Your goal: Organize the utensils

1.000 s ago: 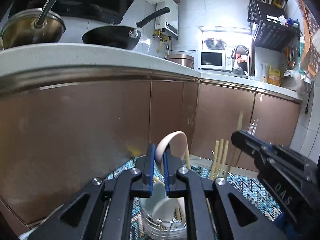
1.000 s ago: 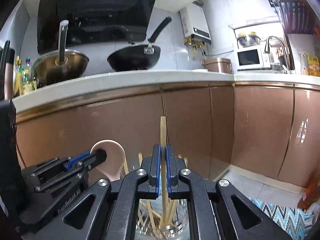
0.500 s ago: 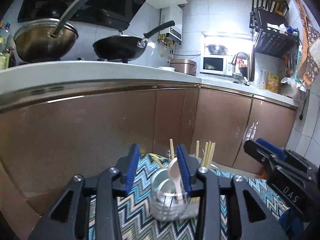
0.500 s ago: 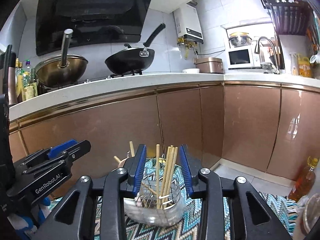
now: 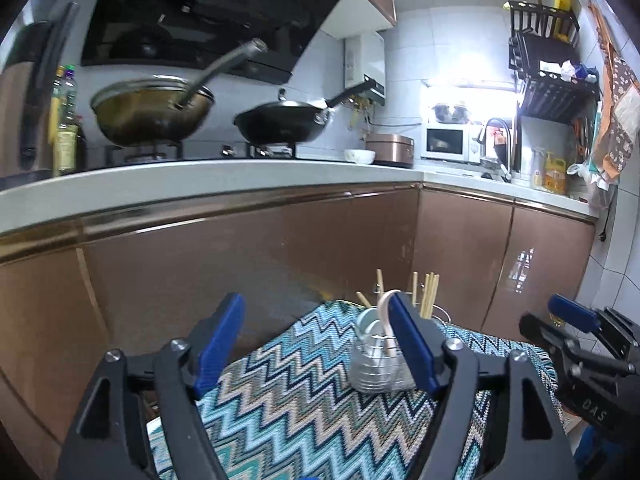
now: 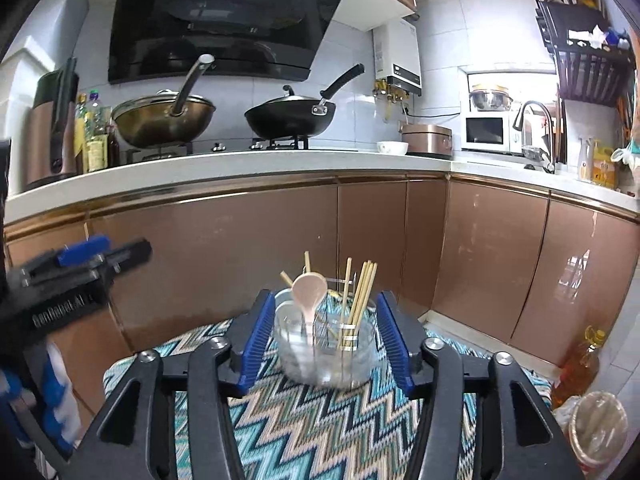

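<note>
Two woks [image 6: 164,120] on stove [image 6: 216,146]

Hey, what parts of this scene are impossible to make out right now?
- Left wrist view: the utensil holder is partly hidden behind the left tool's right finger.
- Right wrist view: the left tool is motion-blurred and cut off at the edge.
- Right wrist view: the chopsticks' count is unclear, bunched together.

This is a home kitchen. A long white stone counter [image 6: 280,160] runs over glossy copper-brown cabinet doors [image 6: 224,248]. A brass-coloured lidded wok [image 6: 164,118] and a black wok [image 6: 290,118] sit on a gas hob under a black slanted range hood [image 6: 224,20]. A white microwave [image 6: 486,133], curved tap [image 6: 536,128] and white wall-mounted water heater [image 6: 397,56] stand further along the white-tiled wall.
</note>
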`<action>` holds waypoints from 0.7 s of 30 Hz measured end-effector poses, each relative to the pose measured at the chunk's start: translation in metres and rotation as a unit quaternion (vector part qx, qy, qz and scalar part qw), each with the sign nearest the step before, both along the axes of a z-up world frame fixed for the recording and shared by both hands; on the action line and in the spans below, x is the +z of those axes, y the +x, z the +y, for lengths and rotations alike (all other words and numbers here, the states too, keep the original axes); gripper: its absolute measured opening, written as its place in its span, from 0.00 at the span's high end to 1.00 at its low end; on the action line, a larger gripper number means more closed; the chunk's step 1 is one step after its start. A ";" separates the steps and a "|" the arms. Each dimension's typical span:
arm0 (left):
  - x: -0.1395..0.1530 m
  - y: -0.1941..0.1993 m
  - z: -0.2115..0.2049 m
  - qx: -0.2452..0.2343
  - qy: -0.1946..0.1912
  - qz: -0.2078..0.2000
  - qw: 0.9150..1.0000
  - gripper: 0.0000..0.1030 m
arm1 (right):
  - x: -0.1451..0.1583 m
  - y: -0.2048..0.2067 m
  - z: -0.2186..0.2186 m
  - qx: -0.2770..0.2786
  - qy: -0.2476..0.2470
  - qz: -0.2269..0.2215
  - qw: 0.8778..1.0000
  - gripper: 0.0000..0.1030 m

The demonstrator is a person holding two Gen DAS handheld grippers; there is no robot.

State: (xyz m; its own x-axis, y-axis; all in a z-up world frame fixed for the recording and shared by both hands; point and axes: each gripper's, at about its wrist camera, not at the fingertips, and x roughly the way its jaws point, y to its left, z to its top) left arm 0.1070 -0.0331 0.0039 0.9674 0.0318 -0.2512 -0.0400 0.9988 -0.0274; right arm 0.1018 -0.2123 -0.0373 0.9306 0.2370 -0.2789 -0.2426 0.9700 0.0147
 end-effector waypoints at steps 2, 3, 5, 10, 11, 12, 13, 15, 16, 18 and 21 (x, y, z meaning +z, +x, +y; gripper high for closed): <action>0.003 -0.011 0.006 0.007 0.003 -0.001 1.000 0.27 | 0.000 -0.015 0.001 -0.004 -0.009 0.000 1.000 0.40; 0.005 -0.020 0.011 0.008 0.006 -0.003 1.000 0.26 | 0.000 -0.022 0.001 -0.007 -0.011 -0.002 1.000 0.36; 0.008 -0.031 0.019 0.012 0.012 -0.007 1.000 0.26 | 0.002 -0.035 -0.001 -0.014 -0.014 -0.002 1.000 0.29; 0.020 -0.060 0.044 0.020 0.035 -0.015 0.999 0.26 | 0.010 -0.062 -0.012 -0.032 -0.009 -0.007 0.999 0.20; 0.022 -0.063 0.049 0.021 0.036 -0.015 0.999 0.26 | 0.012 -0.067 -0.014 -0.036 -0.008 -0.008 0.999 0.19; 0.025 -0.069 0.055 0.022 0.035 -0.016 0.999 0.26 | 0.014 -0.071 -0.016 -0.039 -0.008 -0.008 0.999 0.18; 0.026 -0.072 0.058 0.023 0.035 -0.015 0.999 0.26 | 0.016 -0.076 -0.017 -0.040 -0.008 -0.009 0.999 0.18; 0.030 -0.078 0.065 0.026 0.032 -0.014 0.999 0.26 | 0.019 -0.084 -0.018 -0.040 -0.008 -0.012 0.999 0.16; 0.030 -0.081 0.068 0.027 0.030 -0.014 0.999 0.26 | 0.021 -0.088 -0.018 -0.041 -0.009 -0.014 0.999 0.15; 0.032 -0.090 0.072 0.031 0.031 -0.020 0.999 0.26 | 0.024 -0.098 -0.019 -0.042 -0.010 -0.018 0.999 0.13; 0.036 -0.100 0.071 0.028 0.029 -0.026 0.999 0.26 | 0.030 -0.113 -0.021 -0.046 -0.007 -0.023 0.999 0.09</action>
State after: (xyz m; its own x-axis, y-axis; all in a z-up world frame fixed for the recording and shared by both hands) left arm 0.0069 0.0379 0.0395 0.9756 0.0992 -0.1961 -0.0957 0.9950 0.0272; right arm -0.0110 -0.2338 -0.0076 0.9603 0.1456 -0.2377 -0.1517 0.9884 -0.0074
